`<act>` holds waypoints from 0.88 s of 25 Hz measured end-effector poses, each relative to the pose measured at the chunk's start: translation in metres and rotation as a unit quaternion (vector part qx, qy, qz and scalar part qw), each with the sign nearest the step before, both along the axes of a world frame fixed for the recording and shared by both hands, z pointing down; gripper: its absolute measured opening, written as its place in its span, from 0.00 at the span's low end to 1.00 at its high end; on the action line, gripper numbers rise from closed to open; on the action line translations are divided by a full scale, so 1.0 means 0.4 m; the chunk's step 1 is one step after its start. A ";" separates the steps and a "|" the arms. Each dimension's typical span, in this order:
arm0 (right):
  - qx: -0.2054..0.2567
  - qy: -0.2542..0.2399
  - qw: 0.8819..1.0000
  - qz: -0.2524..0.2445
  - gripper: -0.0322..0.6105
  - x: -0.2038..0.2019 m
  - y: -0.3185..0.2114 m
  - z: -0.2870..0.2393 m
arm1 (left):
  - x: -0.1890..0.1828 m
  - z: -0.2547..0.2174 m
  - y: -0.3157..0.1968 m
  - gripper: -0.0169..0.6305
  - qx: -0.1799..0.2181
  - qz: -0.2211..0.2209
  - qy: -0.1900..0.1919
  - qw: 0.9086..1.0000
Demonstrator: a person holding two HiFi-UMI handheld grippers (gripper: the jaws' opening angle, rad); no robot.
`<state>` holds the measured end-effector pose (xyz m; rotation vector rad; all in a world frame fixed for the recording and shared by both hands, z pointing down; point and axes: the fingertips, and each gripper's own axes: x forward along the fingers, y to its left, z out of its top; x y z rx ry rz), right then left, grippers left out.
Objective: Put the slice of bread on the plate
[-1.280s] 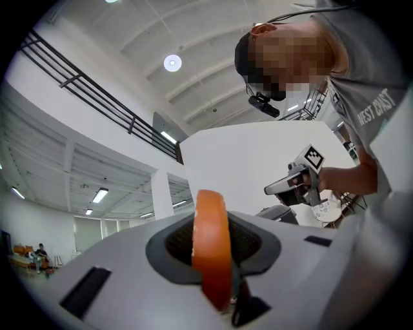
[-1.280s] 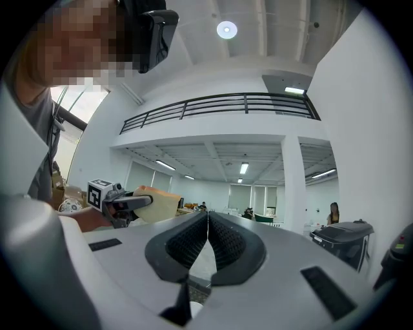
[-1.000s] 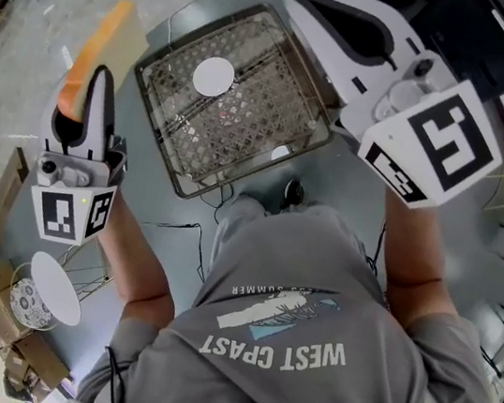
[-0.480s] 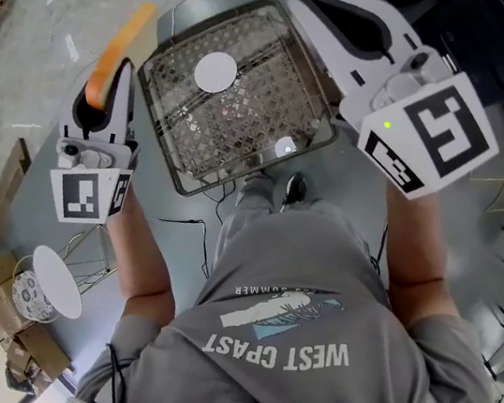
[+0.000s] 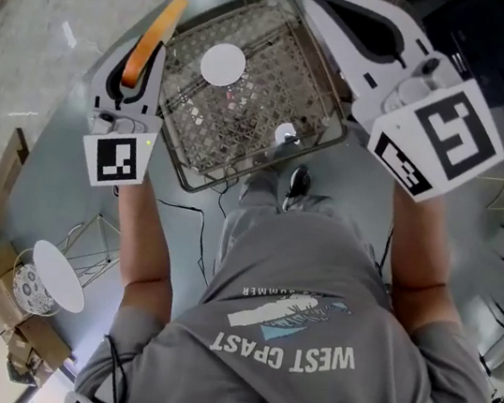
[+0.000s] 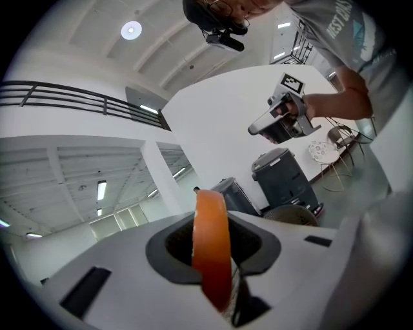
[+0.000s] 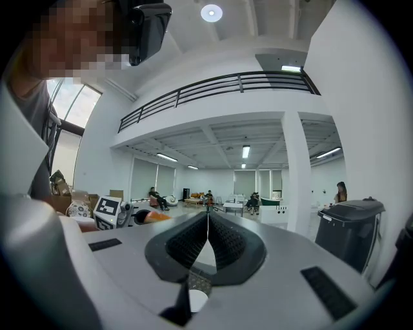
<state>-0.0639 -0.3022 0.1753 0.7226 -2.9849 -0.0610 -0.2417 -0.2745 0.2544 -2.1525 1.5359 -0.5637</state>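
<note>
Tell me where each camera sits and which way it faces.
Head view: on the person's head, looking steeply down at the wire basket and white plate; shows torso, forearms, left gripper, right gripper.
Left gripper view: on the left gripper, looking along jaws shut on the bread slice; shows the person's right forearm.
Right gripper view: on the right gripper, looking along closed, empty jaws into a hall; shows a grey sleeve.
Shared: the bread slice appears in all three.

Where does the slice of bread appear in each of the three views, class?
Head view: slice of bread upper left, beside the wire basket.
Left gripper view: bread lower centre, edge-on between the jaws.
Right gripper view: bread a small orange tip, left of centre.
Shared landmark: the left gripper holding it.
</note>
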 end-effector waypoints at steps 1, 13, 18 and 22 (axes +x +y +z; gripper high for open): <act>-0.003 0.001 1.000 0.001 0.06 -0.005 -0.003 0.007 | -0.006 0.019 -0.008 0.18 -0.007 -0.001 -0.007 1.000; -0.026 0.014 1.000 0.006 0.06 -0.057 -0.030 0.068 | -0.053 0.221 -0.108 0.17 -0.054 -0.005 -0.041 0.998; -0.036 0.023 0.999 0.006 0.06 -0.068 -0.037 0.100 | -0.066 0.327 -0.137 0.18 -0.081 -0.008 -0.066 0.994; -0.045 0.025 0.999 0.011 0.06 -0.073 -0.050 0.117 | -0.076 0.404 -0.161 0.17 -0.103 -0.012 -0.087 0.991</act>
